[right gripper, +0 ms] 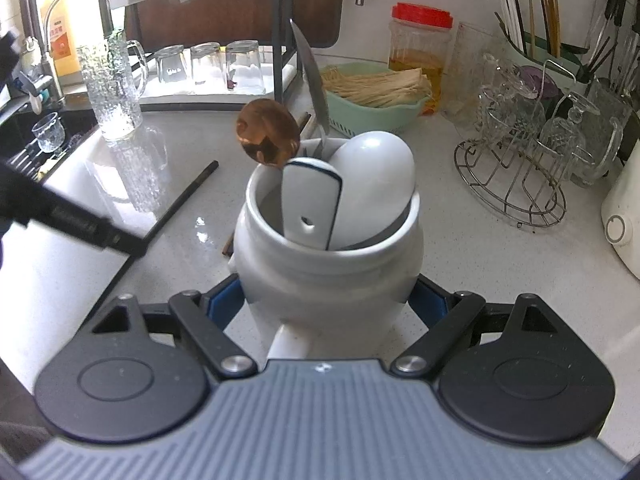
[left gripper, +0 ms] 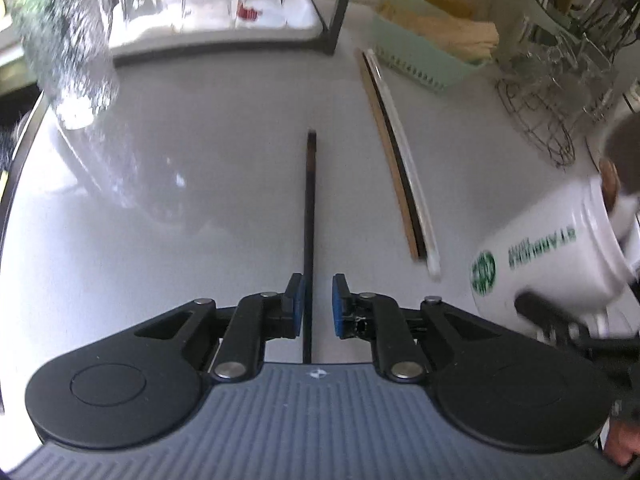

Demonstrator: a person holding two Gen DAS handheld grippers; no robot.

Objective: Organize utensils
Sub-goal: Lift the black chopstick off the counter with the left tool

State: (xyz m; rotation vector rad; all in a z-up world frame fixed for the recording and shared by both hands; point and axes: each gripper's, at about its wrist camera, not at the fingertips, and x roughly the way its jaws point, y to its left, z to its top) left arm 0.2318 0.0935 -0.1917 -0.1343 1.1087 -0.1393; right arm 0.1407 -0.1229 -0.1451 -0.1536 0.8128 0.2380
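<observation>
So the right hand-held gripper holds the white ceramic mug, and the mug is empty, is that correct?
Not quite. The right hand-held gripper does hold the white ceramic mug, but the mug is not empty: the right wrist view shows a white ceramic spoon, a copper-coloured spoon and other utensils standing in it.

A white mug (left gripper: 552, 264) carries green lettering and a round green logo, too blurred to read with certainty. A yellow bottle (right gripper: 64, 44) by the faucet has an orange label, illegible.
</observation>
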